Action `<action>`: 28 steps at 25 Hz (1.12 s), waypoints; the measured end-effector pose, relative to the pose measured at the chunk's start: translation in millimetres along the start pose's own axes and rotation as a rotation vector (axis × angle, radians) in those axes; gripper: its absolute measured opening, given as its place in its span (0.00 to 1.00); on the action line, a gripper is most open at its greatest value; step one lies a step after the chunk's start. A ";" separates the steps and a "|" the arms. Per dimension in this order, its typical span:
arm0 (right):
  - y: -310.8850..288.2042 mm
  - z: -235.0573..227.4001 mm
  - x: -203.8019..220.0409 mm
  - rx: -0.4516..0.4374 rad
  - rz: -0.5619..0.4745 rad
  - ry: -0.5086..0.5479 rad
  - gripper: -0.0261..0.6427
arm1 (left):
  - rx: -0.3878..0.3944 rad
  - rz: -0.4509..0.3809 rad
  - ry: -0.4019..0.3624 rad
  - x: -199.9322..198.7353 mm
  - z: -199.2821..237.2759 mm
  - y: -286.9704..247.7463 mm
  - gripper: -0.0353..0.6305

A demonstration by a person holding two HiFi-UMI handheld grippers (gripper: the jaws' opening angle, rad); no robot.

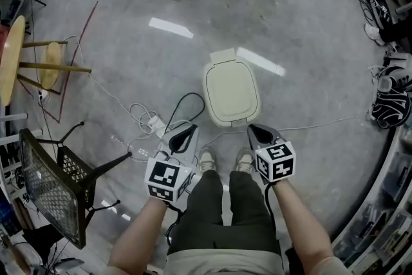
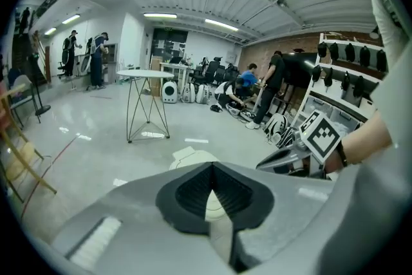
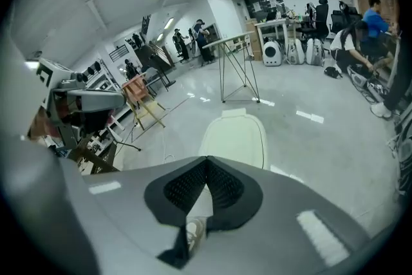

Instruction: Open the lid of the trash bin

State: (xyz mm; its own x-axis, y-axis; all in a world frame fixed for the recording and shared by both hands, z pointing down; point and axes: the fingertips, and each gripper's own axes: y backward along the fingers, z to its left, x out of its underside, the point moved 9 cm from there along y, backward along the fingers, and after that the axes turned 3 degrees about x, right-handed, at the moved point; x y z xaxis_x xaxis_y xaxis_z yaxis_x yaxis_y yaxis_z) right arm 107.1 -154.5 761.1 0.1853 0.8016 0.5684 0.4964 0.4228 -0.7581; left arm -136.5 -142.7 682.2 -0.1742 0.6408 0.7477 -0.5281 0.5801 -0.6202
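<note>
Trash bin (image 1: 230,92) stands ahead, between left gripper (image 1: 187,134) and right gripper (image 1: 258,132)

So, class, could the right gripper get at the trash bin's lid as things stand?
Probably yes. The right gripper is held shut close to the near edge of the closed lid, with nothing between them; the floor cables lie off to the sides.

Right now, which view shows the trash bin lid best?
Head view: the whole trash bin lid shows from above, shut and unobstructed. The right gripper view shows most of it, its near edge hidden. The left gripper view shows only a far sliver.
</note>
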 end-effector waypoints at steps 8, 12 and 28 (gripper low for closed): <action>-90.4 -21.8 63.9 0.006 0.149 0.020 0.04 | -0.020 0.108 -0.003 73.3 30.2 -51.1 0.06; -118.6 -30.2 85.6 0.013 0.197 0.031 0.04 | -0.014 0.136 0.003 98.0 34.4 -66.2 0.06; -92.0 -25.8 43.1 0.027 0.212 -0.039 0.04 | -0.019 0.133 0.043 68.7 26.3 -30.0 0.06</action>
State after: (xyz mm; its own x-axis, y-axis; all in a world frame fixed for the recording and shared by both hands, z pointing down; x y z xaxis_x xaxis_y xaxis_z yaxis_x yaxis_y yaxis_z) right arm 91.3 -169.8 863.5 0.2495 0.8895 0.3828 0.4266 0.2540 -0.8681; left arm -154.5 -129.3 758.4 -0.2057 0.7332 0.6482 -0.4868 0.4979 -0.7177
